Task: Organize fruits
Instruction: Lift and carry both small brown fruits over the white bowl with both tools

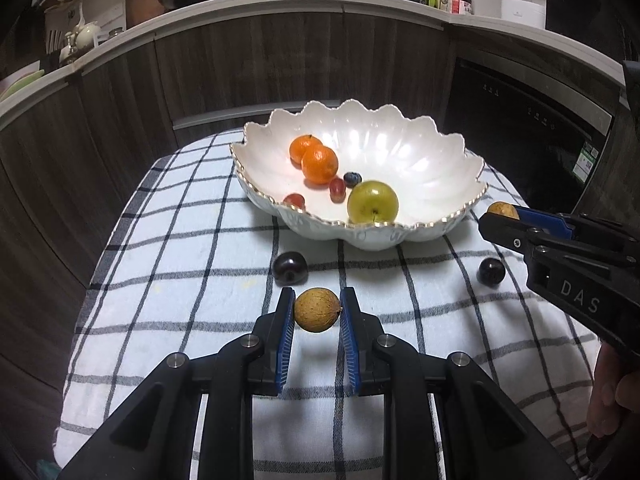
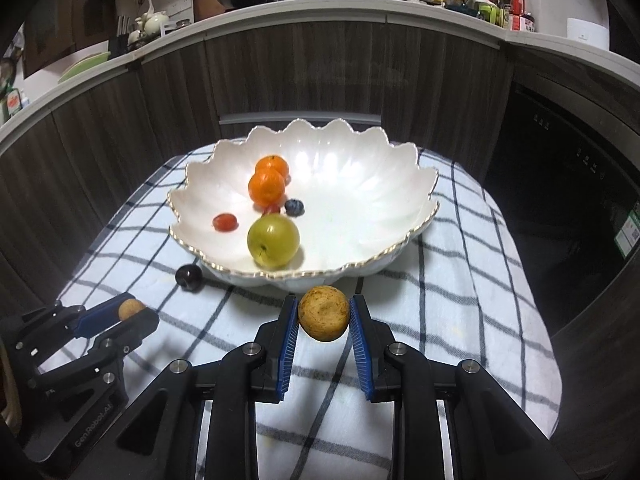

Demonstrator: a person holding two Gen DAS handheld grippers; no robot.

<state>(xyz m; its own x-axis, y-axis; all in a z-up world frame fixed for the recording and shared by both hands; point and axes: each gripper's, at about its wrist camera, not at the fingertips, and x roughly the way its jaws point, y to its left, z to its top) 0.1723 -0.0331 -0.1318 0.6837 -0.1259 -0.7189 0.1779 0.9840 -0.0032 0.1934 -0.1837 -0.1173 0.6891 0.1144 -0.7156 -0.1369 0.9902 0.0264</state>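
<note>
While both tools carry fruit: left gripper clamps a small brown fruit; right gripper clamps a larger brown fruit. Bowl lies straight ahead of each, closer before the right gripper, just past its fingertips.

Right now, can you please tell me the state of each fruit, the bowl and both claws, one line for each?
Left claw: shut on the left longan, held above the cloth.
Right claw: shut on the right longan, held near the bowl's front rim.
Bowl: upright on the checked cloth, partly filled.
Two oranges: in the bowl, touching.
Green fruit: in the bowl, by the front rim.
Blueberry: in the bowl.
Two red grapes: in the bowl.
Two dark plums: on the cloth, outside the bowl.
</note>
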